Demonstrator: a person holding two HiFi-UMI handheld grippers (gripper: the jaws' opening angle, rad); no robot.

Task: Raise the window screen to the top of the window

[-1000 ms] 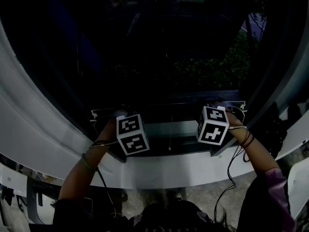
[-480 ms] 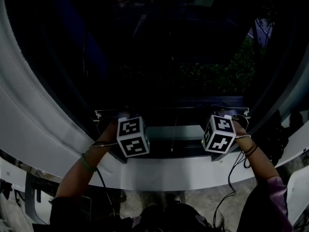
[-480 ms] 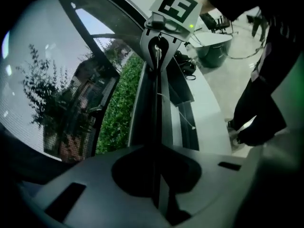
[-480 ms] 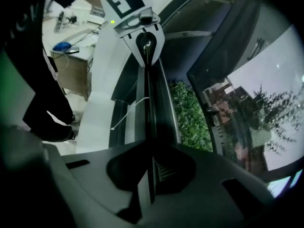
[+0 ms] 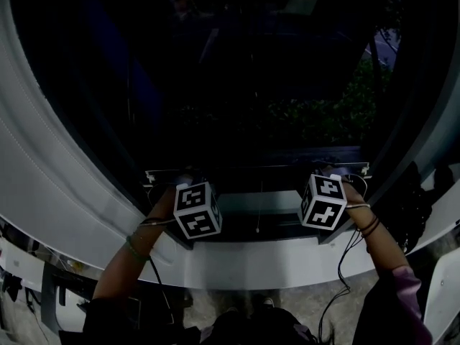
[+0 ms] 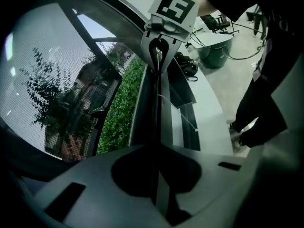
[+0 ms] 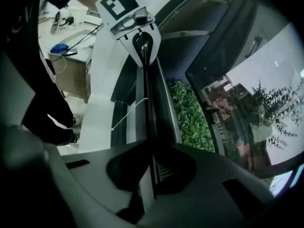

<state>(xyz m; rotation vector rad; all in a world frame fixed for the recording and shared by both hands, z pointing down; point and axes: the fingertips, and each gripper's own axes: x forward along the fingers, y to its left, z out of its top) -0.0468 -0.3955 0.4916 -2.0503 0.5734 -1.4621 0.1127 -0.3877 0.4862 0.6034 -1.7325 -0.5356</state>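
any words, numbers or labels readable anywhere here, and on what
No readable words, numbers or brands in any view.
Only black-and-white square markers, no letters: on the left gripper's cube and the right gripper's cube.
The window screen bar bears no print.

Dark fine-mesh window screen (image 6: 52,80): woven, matt, see-through. Its dark flat bottom rail (image 6: 156,118): smooth, satin, metal-looking. Broad white window sill (image 5: 273,254): smooth, semi-gloss.

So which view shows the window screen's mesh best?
Left gripper view: the window screen fills its left side, mesh weave distinct against the sky. Right gripper view shows a smaller patch; head view is too dark.
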